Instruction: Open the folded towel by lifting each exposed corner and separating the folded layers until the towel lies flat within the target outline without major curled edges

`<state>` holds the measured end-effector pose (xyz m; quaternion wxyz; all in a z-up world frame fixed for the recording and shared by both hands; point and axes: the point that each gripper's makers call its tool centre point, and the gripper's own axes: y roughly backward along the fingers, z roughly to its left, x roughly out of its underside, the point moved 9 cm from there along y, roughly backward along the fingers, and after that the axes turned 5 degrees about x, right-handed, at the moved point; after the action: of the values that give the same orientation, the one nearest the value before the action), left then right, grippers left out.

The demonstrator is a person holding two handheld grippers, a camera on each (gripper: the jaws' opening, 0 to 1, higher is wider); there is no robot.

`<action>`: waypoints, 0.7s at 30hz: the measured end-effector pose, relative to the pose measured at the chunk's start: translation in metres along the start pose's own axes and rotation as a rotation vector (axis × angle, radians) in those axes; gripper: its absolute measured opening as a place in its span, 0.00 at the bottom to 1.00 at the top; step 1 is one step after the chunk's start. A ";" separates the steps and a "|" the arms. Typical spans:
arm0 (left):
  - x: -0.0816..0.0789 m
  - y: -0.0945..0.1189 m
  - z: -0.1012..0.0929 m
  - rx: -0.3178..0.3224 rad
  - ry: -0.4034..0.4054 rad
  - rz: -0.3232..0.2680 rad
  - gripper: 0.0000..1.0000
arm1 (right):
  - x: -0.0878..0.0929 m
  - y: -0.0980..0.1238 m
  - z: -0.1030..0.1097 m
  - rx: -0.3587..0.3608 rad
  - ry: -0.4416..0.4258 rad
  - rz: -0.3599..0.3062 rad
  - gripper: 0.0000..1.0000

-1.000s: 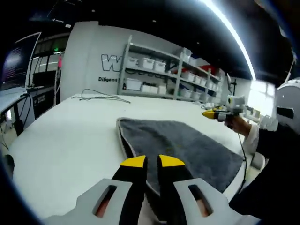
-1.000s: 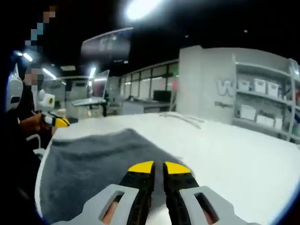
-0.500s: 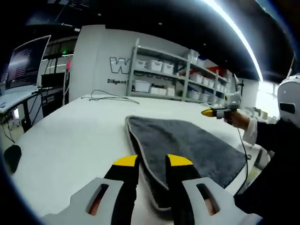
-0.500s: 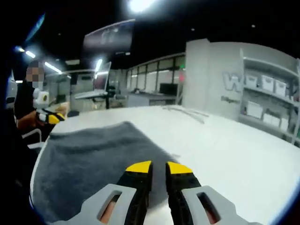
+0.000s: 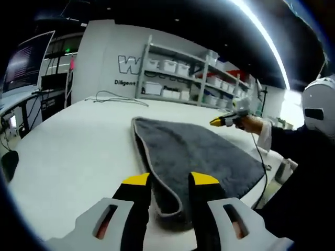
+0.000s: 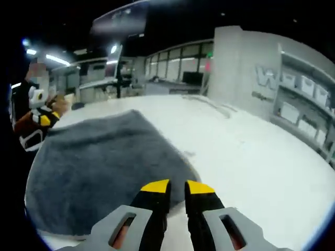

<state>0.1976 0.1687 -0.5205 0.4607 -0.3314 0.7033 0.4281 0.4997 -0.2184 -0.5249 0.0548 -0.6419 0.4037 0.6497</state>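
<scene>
The grey towel [image 5: 199,154] lies spread on the white table [image 5: 73,151], one rounded corner pointing at my left gripper [image 5: 170,180]. My left gripper has its jaws spread apart, one either side of that near corner and its pale hem; nothing is pinched. My right gripper [image 6: 178,186] sits at the opposite edge of the towel [image 6: 104,167], over the table [image 6: 251,162], jaws parted by a narrow gap and empty. Beyond the towel, a shelving rack [image 5: 172,78] holds white bins.
</scene>
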 end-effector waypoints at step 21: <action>0.036 0.004 0.012 -0.016 0.015 0.150 0.06 | 0.019 -0.024 -0.004 -0.071 -0.057 0.058 0.07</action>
<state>0.1854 0.1786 -0.5553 0.4195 -0.2848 0.7260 0.4647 0.5133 -0.2132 -0.5516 0.0245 -0.6127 0.3972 0.6828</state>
